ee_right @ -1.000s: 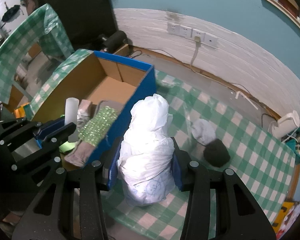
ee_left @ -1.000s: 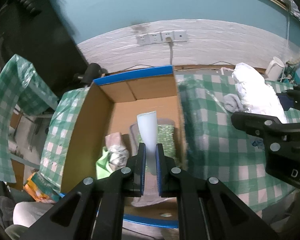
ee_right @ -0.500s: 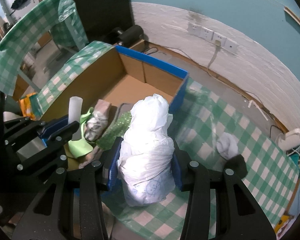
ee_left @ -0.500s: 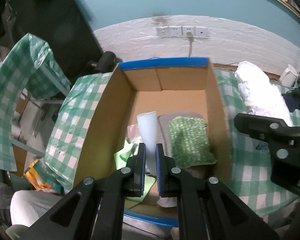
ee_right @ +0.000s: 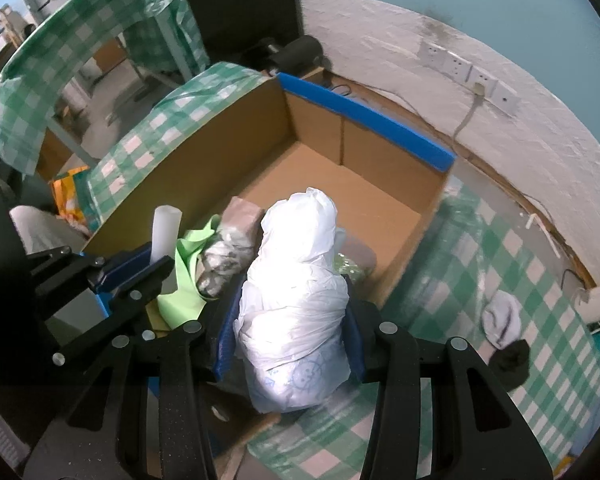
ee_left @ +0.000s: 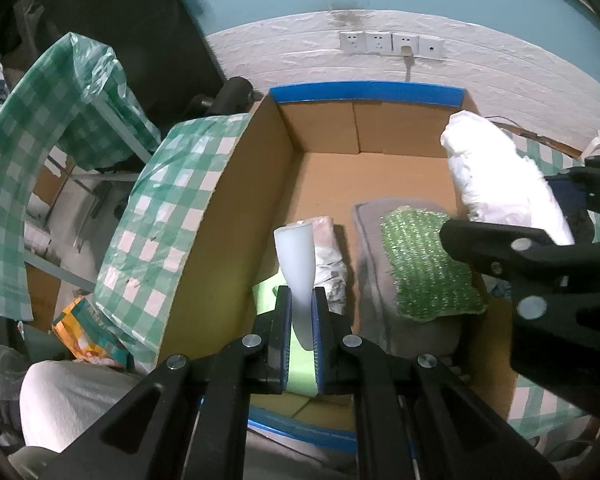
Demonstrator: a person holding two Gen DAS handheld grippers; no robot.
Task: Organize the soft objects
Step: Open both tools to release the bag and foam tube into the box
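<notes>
My left gripper [ee_left: 301, 308] is shut on a white foam tube [ee_left: 296, 256] and holds it upright over the near left part of an open cardboard box [ee_left: 364, 136] with blue edges. My right gripper [ee_right: 290, 320] is shut on a white plastic-wrapped bundle [ee_right: 296, 280] and holds it over the box's near right side; the bundle also shows in the left wrist view [ee_left: 500, 184]. In the box lie a green sparkly sponge [ee_left: 424, 268] on a grey pad, a wrapped roll [ee_left: 330, 252] and a light green cloth [ee_right: 190, 272].
The box [ee_right: 364, 120] stands on a green checked tablecloth [ee_right: 500, 264]. A white sock [ee_right: 502, 320] and a black sock [ee_right: 510, 360] lie on the table at the right. A wall with sockets [ee_left: 392, 42] is behind. A chair with a checked cover [ee_left: 40, 128] stands left.
Both grippers have moved left over the box with their loads. The white bundle now hangs above the box's right side instead of over the table.
</notes>
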